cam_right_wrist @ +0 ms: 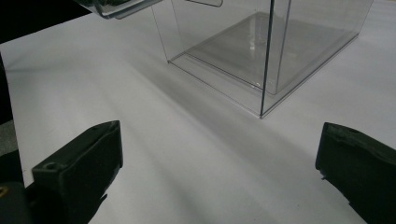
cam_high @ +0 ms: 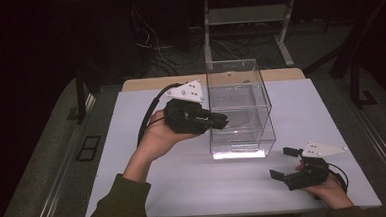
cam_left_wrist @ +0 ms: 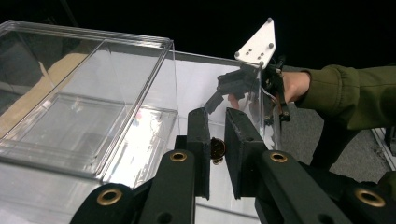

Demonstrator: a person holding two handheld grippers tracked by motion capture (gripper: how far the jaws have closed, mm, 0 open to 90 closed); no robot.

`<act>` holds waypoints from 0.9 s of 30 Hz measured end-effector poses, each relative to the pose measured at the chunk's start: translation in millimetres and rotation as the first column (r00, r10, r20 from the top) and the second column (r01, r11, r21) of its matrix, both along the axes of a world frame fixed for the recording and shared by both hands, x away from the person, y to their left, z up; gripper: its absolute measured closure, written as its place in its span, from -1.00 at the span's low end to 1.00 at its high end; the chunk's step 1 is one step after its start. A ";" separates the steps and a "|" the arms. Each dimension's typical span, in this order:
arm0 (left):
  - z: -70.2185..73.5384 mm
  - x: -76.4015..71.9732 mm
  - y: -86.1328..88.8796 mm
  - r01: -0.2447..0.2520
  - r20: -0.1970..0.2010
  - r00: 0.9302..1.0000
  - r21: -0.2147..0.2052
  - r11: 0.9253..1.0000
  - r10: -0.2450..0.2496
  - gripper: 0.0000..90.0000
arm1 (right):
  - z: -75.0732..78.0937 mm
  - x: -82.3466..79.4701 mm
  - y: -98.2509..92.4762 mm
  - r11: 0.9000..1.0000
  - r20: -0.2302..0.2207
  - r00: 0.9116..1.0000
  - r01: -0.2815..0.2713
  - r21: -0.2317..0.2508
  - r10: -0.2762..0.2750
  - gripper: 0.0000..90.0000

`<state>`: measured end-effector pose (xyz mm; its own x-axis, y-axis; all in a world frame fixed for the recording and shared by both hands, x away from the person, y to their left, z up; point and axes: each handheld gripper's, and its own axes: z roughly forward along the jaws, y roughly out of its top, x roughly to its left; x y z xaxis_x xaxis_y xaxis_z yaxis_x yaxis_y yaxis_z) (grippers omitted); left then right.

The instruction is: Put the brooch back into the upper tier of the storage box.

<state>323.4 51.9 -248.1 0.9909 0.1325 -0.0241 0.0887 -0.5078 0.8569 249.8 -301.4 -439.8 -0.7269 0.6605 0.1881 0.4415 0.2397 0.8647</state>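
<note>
small brown thing (cam_left_wrist: pixel 217 149) between tool jaws: half hidden | identity: unclear

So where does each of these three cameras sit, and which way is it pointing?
High view: above the table, looking forward and down; both forearms, left tool, right tool.
Left gripper view: on the left tool, facing the clear box; its jaws pinch a small dark thing.
Right gripper view: low on the right tool, jaws wide apart.
All three share the clear box.

Cables (cam_high: pixel 150 50) trail across the dark floor beyond the white table (cam_high: pixel 149 181).
</note>
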 end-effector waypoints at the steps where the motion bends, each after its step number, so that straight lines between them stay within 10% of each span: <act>1: -0.6 0.7 -1.9 0.000 -0.005 1.000 0.003 1.000 0.000 0.76 | 0.1 -0.1 0.0 1.000 -0.001 1.000 0.001 0.002 -0.001 -0.99; 27: -22.0 13.3 -39.1 0.003 -0.028 1.000 0.070 0.998 -0.001 0.72 | 0.6 -0.7 -0.5 1.000 0.000 1.000 0.003 0.008 -0.003 -0.99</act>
